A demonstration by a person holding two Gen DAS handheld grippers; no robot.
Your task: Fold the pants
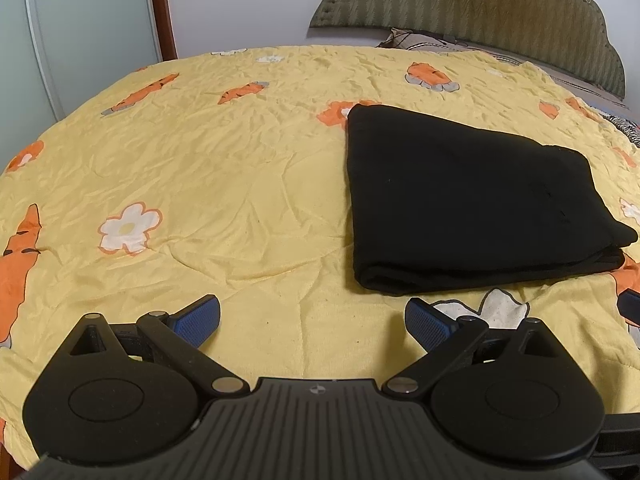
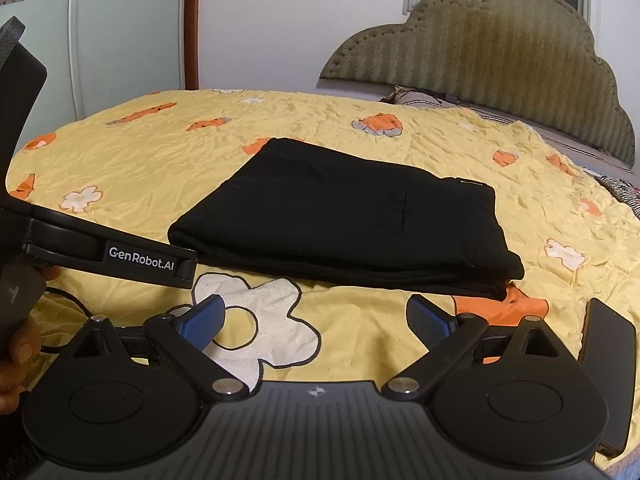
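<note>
Black pants (image 1: 472, 204) lie folded into a thick rectangle on the yellow bedspread (image 1: 224, 168), ahead and to the right in the left wrist view. My left gripper (image 1: 312, 322) is open, held back from the near edge of the pants with nothing between its blue pads. In the right wrist view the same folded pants (image 2: 352, 216) sit straight ahead. My right gripper (image 2: 316, 320) is open too, empty, over a white flower print short of the pants. The body of the left gripper (image 2: 144, 258) reaches in from the left, touching the near left corner of the pants.
A dark phone (image 2: 608, 376) lies on the bedspread at the right edge. A padded olive headboard (image 2: 500, 60) and a pillow (image 2: 420, 98) close off the far right. A hand (image 2: 16, 360) holds the left gripper's handle. A frosted wardrobe door (image 1: 80, 28) stands at the left.
</note>
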